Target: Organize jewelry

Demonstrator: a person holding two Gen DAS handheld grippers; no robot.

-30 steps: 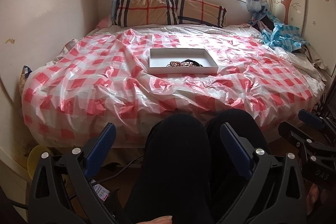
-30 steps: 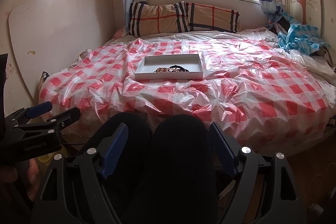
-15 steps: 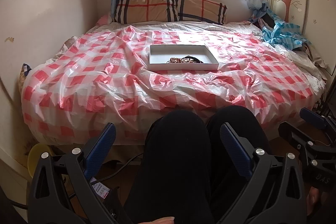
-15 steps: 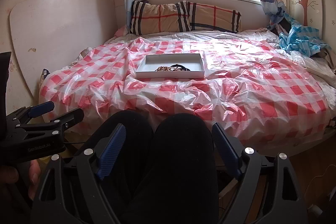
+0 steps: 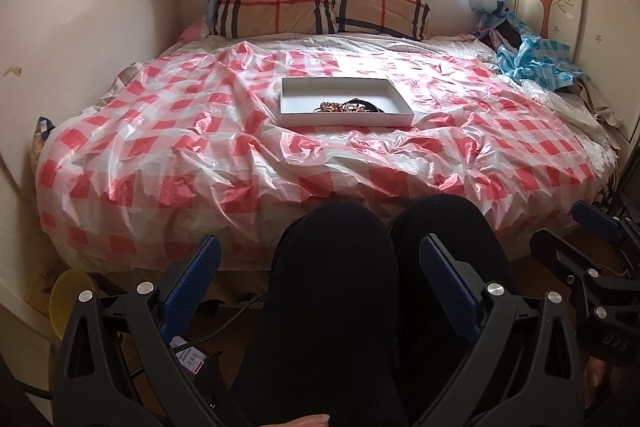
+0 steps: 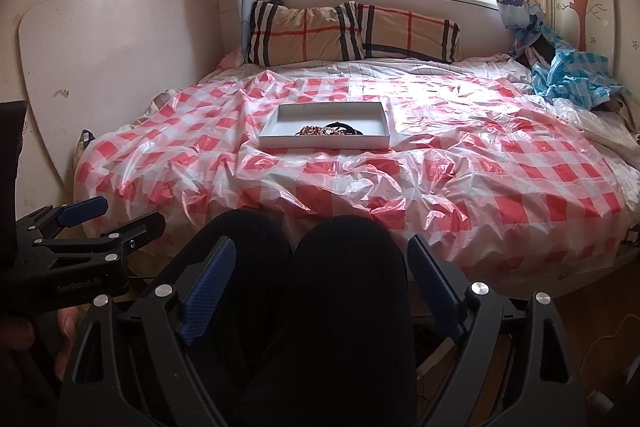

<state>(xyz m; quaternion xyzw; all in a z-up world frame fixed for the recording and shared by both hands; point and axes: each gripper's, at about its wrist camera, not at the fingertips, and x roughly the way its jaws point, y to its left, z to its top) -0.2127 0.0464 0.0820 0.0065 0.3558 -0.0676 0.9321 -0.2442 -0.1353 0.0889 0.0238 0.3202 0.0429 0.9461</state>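
White tray (image 5: 400,118) sits mid-frame on the bed (image 5: 160,155), jewelry (image 5: 348,107) bunched at its near edge, checkered sheet all around it. Left claw (image 5: 320,263) and right claw (image 6: 318,259) both hang spread wide over the person's knees (image 5: 340,267), bottom of frame, well short of the bed edge.

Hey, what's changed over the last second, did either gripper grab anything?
Nothing was taken hold of. Both cameras tipped slightly, so the bed slid down a little in view. The left gripper and right gripper stay open and empty above the knees; the white tray and the jewelry in it haven't moved.
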